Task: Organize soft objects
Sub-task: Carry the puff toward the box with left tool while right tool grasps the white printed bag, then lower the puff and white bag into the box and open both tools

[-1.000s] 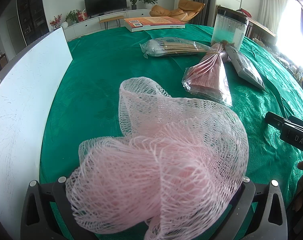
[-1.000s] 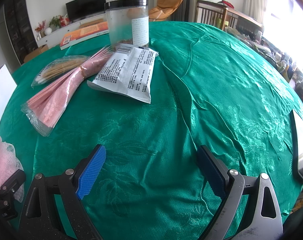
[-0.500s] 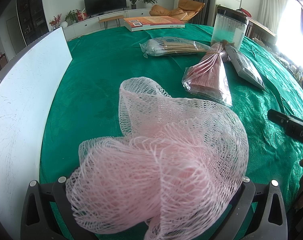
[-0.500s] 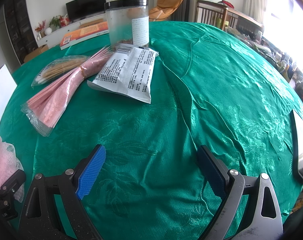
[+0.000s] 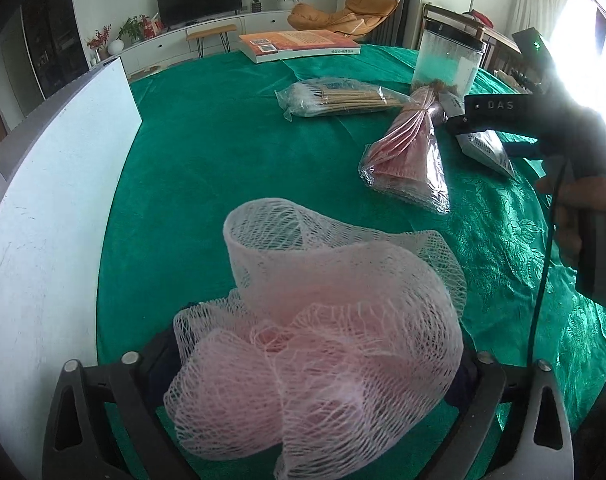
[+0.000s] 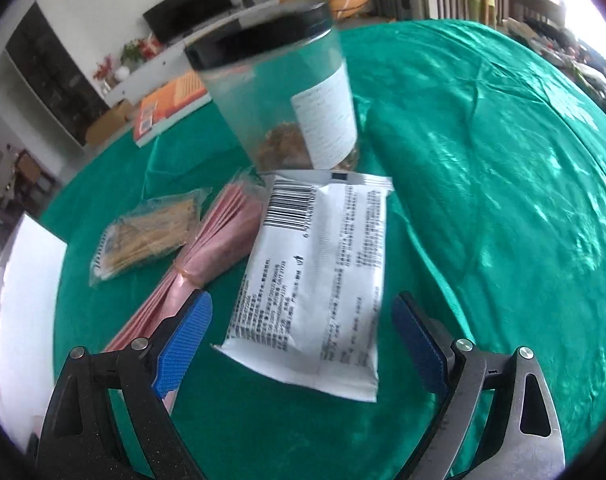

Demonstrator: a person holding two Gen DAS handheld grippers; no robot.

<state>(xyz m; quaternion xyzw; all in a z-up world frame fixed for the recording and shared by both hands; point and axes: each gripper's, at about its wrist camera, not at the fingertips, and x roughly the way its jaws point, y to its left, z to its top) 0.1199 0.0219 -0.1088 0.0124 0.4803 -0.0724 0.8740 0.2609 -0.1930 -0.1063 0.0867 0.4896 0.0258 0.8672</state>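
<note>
Item 1, left gripper point(image 5: 315, 364): my fingers are clamped on the pink mesh pouf point(image 5: 327, 328), which bulges out between them above the counter point(image 5: 223, 168). No change from a second ago; it sits in the same hold, near the white board point(image 5: 55, 208).

Item 2, right gripper point(image 6: 299, 336): fingers spread wide, holding nothing. This is what changed. A second ago I had it parked low over bare green cloth; now it has travelled forward and tilted down, and the white snack packet point(image 6: 315, 280) lies flat directly between and ahead of the blue pads point(image 6: 183, 336). From the left wrist view the right gripper now hangs over the far items.

Item 3, neighbours: pink bundle in clear wrap point(image 6: 207, 264), touching the packet's left edge; bag of sticks point(image 6: 147, 236); clear jar with black lid point(image 6: 283, 92) just behind the packet.

Reading: the pouf is secured, and the packet looks like my next pick. Not yet touched. The pink bundle crowds the left finger's closing path.
</note>
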